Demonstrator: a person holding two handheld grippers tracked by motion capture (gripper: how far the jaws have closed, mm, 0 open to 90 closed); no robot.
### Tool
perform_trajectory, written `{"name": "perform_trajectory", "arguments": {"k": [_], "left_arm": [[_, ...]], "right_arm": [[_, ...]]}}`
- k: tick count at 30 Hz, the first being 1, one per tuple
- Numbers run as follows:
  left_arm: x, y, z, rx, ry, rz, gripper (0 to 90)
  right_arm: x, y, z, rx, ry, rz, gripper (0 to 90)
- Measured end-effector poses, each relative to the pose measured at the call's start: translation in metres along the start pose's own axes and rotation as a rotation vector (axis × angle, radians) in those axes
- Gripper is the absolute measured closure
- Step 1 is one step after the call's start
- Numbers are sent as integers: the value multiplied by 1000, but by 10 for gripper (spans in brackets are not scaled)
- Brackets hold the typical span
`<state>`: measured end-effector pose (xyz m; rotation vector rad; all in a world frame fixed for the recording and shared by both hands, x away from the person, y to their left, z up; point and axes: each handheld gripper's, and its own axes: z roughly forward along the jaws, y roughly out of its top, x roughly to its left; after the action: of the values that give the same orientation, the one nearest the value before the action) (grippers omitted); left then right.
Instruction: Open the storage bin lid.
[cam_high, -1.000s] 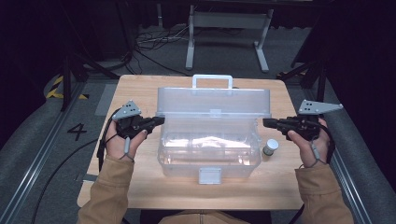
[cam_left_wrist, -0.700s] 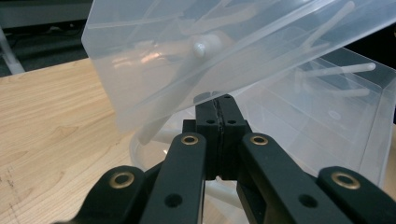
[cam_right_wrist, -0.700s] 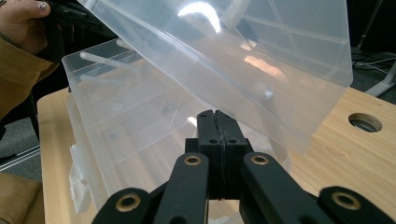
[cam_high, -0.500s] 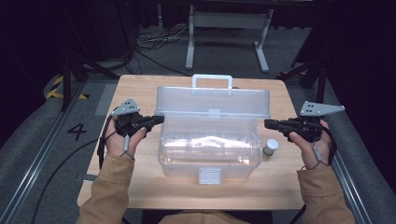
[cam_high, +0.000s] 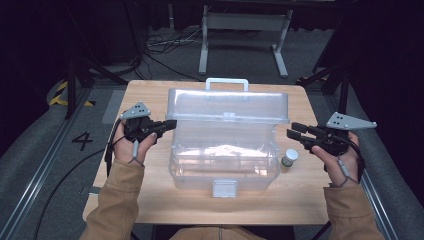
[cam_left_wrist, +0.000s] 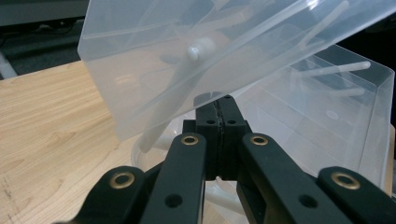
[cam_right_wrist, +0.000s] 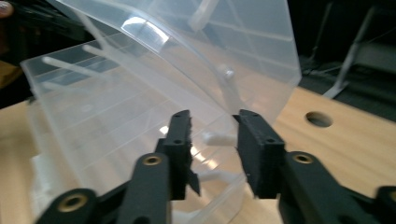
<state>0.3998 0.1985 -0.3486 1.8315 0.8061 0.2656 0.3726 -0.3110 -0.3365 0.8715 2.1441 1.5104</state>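
Clear plastic box (cam_high: 225, 150), lid (cam_high: 227, 106) half-raised; L claw (cam_high: 170, 125) clenched empty, R claw (cam_high: 294, 131) just opening, empty.

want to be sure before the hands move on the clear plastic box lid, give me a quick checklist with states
1. Hinged lid of the clear plastic storage box raised partway: ok.
2. Left gripper shut, at the lid's left edge: ok; whether it pinches or touches the lid: cannot tell.
3. Right gripper has just been opening; nothing pressed between its jaws: ok.
4. Small round grey-capped jar stands on the wooden table, apart from the box: ok.
5. White front latch hangs free: ok.
6. Box contents identified: cannot tell.
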Motion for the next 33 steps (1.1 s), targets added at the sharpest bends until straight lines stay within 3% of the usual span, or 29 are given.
{"name": "perform_trajectory", "arguments": {"k": [2,8,14,22,27,31,33], "left_arm": [[0,1,0,3,1,2,899],[0,2,0,-1,-1,4,899],[0,4,0,-3,-2,6,899],[-1,4,0,-5,-4,5,899],[-1,4,0,-5,-8,5,899],[-1,4,0,-5,-9,5,899],[-1,4,0,-2,-10,6,899]], "right_arm": [[2,-5,2,-54,-59,-51,591],[7,-6,9,-38,-104,-22,509],[11,-4,17,-38,-120,-20,503],[18,4,29,-118,-162,44,449],[23,8,37,-143,-221,40,443],[27,10,43,-121,-246,9,490],[27,10,44,-131,-261,54,500]]}}
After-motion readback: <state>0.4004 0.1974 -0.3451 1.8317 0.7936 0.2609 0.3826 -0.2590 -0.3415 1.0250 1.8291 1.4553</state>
